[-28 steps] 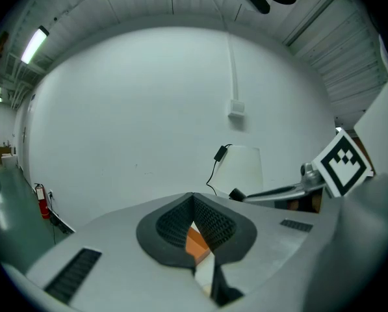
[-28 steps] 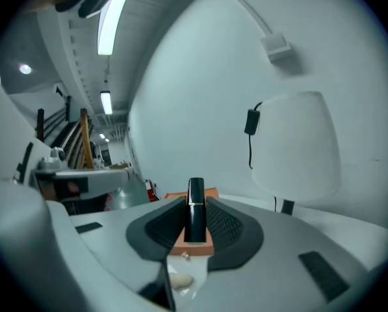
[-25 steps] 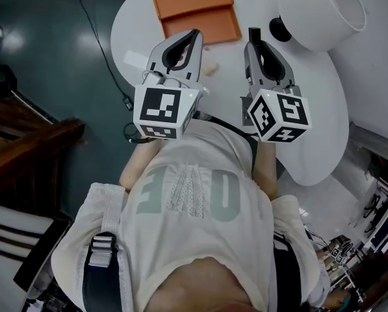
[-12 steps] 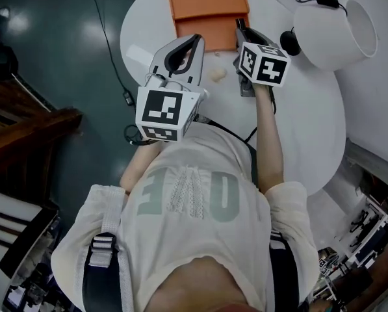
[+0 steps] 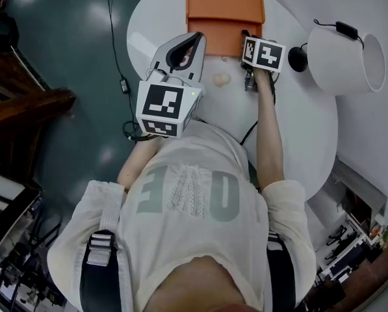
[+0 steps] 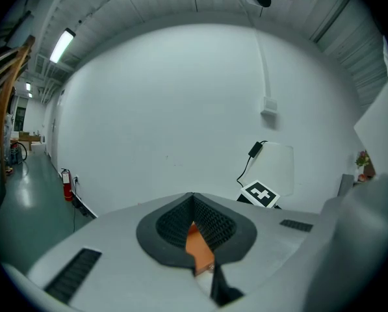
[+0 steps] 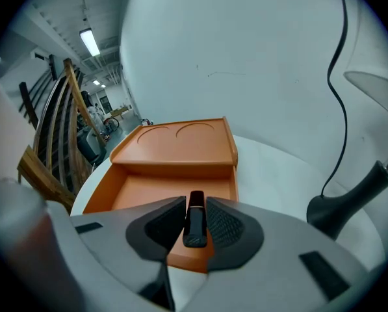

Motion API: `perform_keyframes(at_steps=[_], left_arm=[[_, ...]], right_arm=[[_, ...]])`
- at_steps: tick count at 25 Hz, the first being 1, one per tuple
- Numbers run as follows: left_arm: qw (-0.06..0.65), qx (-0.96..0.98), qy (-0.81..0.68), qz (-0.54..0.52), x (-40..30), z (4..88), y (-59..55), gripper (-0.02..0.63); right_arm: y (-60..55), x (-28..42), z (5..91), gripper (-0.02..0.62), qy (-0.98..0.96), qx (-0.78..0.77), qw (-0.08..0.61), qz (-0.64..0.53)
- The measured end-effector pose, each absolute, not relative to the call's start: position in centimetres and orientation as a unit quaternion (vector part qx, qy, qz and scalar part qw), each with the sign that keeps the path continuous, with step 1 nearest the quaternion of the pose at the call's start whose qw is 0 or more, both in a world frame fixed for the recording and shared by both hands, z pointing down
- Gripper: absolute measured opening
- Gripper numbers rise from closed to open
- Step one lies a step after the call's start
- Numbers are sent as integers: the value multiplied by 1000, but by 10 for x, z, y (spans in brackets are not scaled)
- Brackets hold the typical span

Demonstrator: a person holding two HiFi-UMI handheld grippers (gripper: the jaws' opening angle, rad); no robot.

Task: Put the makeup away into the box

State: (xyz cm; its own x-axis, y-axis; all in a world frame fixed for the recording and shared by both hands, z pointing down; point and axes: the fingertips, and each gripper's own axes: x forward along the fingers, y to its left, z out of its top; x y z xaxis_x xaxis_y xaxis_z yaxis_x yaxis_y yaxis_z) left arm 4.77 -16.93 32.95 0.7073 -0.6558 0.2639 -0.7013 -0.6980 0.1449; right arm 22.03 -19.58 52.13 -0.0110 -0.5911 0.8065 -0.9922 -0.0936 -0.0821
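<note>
Right tool is pinching a slim black makeup stick right over the front edge of the open orange box on the white tabletop. Left tool is pressed together, nothing in it. There's a small beige blob near the box, maybe a sponge.

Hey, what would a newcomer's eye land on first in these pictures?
The open orange box at the white table's far edge stands out most. The right tool grips a slim black makeup stick over the box's near edge, and a big white lamp stands to the right.
</note>
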Motion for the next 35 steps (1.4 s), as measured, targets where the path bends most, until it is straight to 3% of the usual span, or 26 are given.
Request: perform_keyframes(at_steps=[7,11,15,18,19,21,31,35], left_arm=[[120,914,-375,99,51,331,-172,8],[117,915,-372,105,53,333,-168,8],[112,917,-369,103,53,328,-162,8],[106,920,-365,101,54,324,-159,8],[104,920,-363,100,54,323,-158,8],[100,922,-360,99,55,321,-157,8],[86,929,-346,98,63,314,-152,8],[84,929,-346,96,61,311,-153,8]], right_arm=[[-193,217,521,101,-616,640,295,351],[-192,219,514,158,-623,641,283,346],[-186,220,486,164,-639,649,240,338],[-179,213,432,160,-673,662,167,284],[-175,210,410,130,-684,668,140,258],[-161,209,371,8,-689,687,97,208],[-125,195,318,5,-701,695,47,152],[-129,172,322,5,-744,650,90,129]])
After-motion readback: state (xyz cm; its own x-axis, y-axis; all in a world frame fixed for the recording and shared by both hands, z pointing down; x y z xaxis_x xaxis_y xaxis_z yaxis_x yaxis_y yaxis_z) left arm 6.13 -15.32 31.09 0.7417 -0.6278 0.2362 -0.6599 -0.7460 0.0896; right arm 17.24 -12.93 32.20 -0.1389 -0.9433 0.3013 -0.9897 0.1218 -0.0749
